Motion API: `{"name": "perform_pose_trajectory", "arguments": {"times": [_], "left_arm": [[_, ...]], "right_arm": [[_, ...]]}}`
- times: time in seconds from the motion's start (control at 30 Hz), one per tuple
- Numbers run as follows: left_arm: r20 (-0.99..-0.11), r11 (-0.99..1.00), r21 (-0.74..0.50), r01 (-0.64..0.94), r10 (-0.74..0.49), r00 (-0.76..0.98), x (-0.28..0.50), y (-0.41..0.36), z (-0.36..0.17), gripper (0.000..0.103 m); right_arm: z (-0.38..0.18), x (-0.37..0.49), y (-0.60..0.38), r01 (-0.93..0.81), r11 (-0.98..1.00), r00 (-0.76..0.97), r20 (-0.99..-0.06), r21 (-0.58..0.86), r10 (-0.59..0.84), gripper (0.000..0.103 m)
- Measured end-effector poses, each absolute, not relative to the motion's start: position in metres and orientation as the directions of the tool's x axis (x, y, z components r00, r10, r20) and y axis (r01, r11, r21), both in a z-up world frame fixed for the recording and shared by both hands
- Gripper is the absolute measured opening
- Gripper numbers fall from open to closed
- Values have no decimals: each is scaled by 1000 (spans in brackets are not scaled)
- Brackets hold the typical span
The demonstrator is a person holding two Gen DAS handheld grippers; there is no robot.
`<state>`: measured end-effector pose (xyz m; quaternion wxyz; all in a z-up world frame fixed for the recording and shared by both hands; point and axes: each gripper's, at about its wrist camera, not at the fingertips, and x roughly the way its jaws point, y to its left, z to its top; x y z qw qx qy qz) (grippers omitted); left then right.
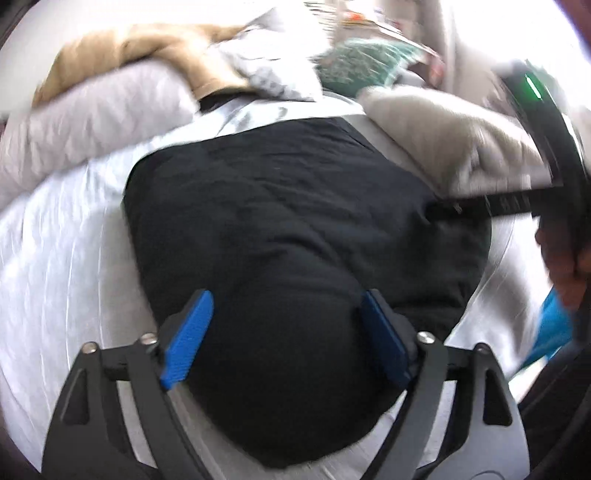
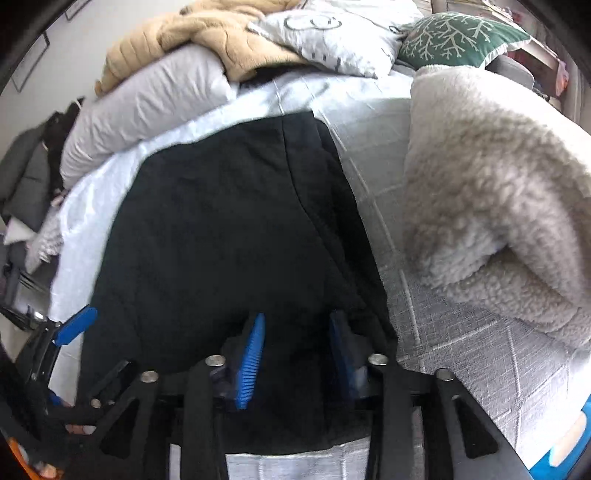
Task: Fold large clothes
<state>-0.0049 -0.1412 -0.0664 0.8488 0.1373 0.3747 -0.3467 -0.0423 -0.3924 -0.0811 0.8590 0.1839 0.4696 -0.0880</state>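
Note:
A large black garment (image 1: 288,229) lies spread on the white bed sheet (image 1: 62,240); it also shows in the right wrist view (image 2: 221,229). My left gripper (image 1: 286,325) is open, its blue pads (image 1: 190,336) wide apart over the garment's near end. My right gripper (image 2: 297,354) is open with blue pads (image 2: 251,362) apart, hovering over the garment's near edge. The right gripper's body (image 1: 554,177) shows at the right of the left wrist view. The left gripper's blue pad (image 2: 75,330) shows at the left edge of the right wrist view.
A fluffy cream blanket (image 2: 498,192) lies to the right of the garment. Grey pillows (image 2: 147,107), a tan plush throw (image 2: 207,40), a patterned white pillow (image 2: 332,33) and a green cushion (image 2: 454,37) pile at the bed's far end. Dark clothes (image 2: 29,173) hang at left.

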Motion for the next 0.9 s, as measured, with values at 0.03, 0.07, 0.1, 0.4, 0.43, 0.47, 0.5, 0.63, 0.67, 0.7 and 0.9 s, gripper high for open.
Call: {"name": "perform_pose_trajectory", "arguments": {"times": [0.03,0.07,0.1,0.4,0.43,0.47,0.5,0.63,0.67,0.7,0.9], "left_arm": [[-739,740,-68,669,-488,465,-1,-136,-63,85],[-751,764,-109,637,-483,451,3,-130,-58,85],[-769,792,-143,594,-466,437,5,-124,-56,86],[-847,897,-166,409,-342,407,-30,-99,-61,90],[-847,904,-152,400,-327,418,-35,-99,-61,91],[-846,910,-141,390,-315,431,-42,-100,-61,91],[-846,914,-136,383,-308,434,-46,-100,-61,91],[-848,928,-158,337,-303,435,-60,-95,-61,91],[-849,932,-159,326,-298,437,-62,-93,-61,91],[-852,934,-153,323,-290,436,-64,-94,-62,91],[-880,939,-110,327,-245,406,-73,-105,-68,91]], "right_arm": [[-77,-45,-391,325,919,546,-838,224,11,48],[-71,-48,-388,324,923,549,-836,207,-6,55],[-65,-50,-385,320,928,554,-832,191,-20,63],[-52,-74,-346,304,947,529,-845,106,-75,78],[-53,-78,-343,306,948,519,-849,83,-93,79],[-54,-79,-340,309,948,515,-851,72,-103,79],[-53,-83,-339,316,947,509,-853,59,-117,80],[-51,-95,-335,329,944,504,-850,26,-152,82],[-52,-100,-332,329,944,504,-849,19,-159,83],[-50,-104,-329,328,945,507,-846,11,-166,83],[-52,-126,-319,333,943,515,-839,7,-175,83]]}}
